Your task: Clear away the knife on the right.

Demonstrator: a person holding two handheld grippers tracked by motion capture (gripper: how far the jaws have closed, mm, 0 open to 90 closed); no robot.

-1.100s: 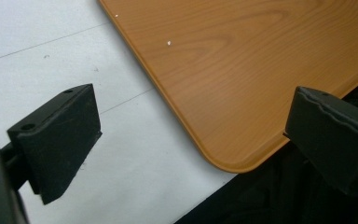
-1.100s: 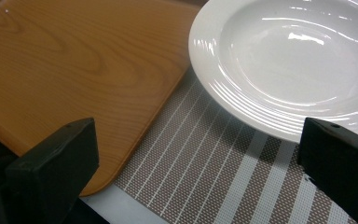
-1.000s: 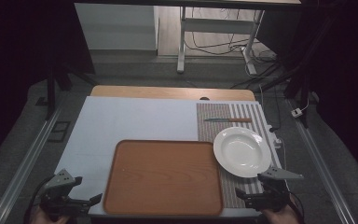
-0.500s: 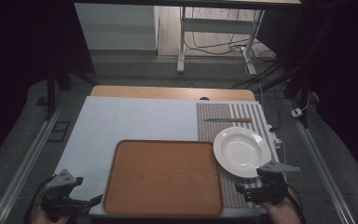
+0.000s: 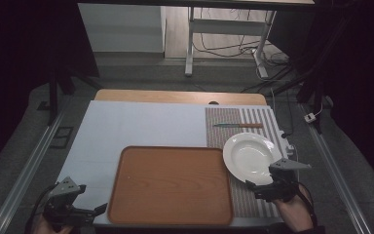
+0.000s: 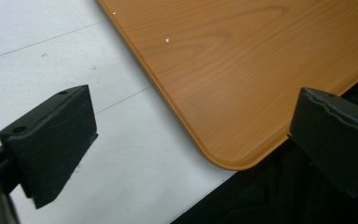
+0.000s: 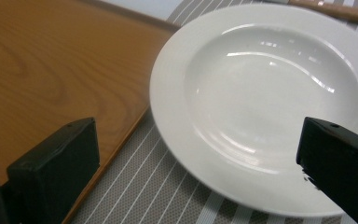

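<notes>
**Right gripper advanced to plate rim; grasp not yet made**

Compared with one second earlier: right gripper (image 5: 258, 187) moved forward and inward, from the near right corner of the table to just short of the near rim of the round white ceramic plate (image 5: 250, 157). Jaws spread wide, nothing held. In the right gripper view, plate (image 7: 261, 102) lying between and beyond the two jaws, rim not yet touched.

Plate location unchanged: resting flat on the grey striped placemat (image 5: 241, 200), left rim touching or slightly overlapping the right edge of the rectangular orange-brown wooden tray (image 5: 170, 185). Wooden-handled knife (image 5: 238, 125) lying across the placemat beyond the plate, apart from it.

Left gripper (image 5: 97, 209) essentially unmoved at the near left corner of the tray, jaws wide apart and empty; in the left gripper view, rounded tray corner (image 6: 242, 70) between the jaws, no contact.

Judgement: approach phase in hand, likely a rim grasp to transfer the plate onto the tray. Nothing displaced so far.
</notes>
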